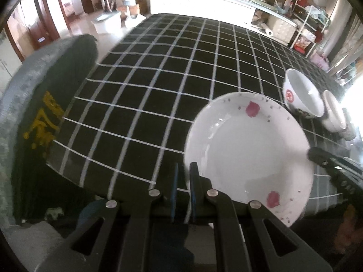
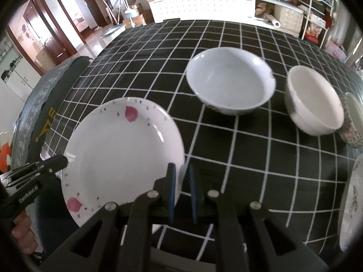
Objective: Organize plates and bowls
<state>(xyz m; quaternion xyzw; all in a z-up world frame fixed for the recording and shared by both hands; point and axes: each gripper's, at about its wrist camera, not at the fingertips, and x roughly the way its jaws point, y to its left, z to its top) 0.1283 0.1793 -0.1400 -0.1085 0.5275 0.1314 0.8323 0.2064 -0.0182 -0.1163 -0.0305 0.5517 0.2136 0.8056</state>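
- White plate (image 2: 118, 149) with pink flower marks is gripped at two opposite rim points, over the near edge of the table (image 2: 238, 158).
- Left gripper (image 1: 183, 181): jaws clamped on the plate's left rim; in the right view its black tip (image 2: 56, 162) meets that rim.
- Right gripper (image 2: 182, 181): blue pads (image 2: 171, 181) closed on the plate's right rim.
- Black cloth with a white grid covers the table.
- Beyond the plate stands a wide pale bowl (image 2: 230, 80), apart from it.
- Right of that bowl stand stacked white bowls (image 2: 314, 100), and a patterned bowl (image 2: 352, 122) sits just beside them at the frame edge.
- Another plate (image 2: 351, 201) shows partly at the right edge.
- Dark padded chair back (image 1: 45, 104) stands at the table's left side.
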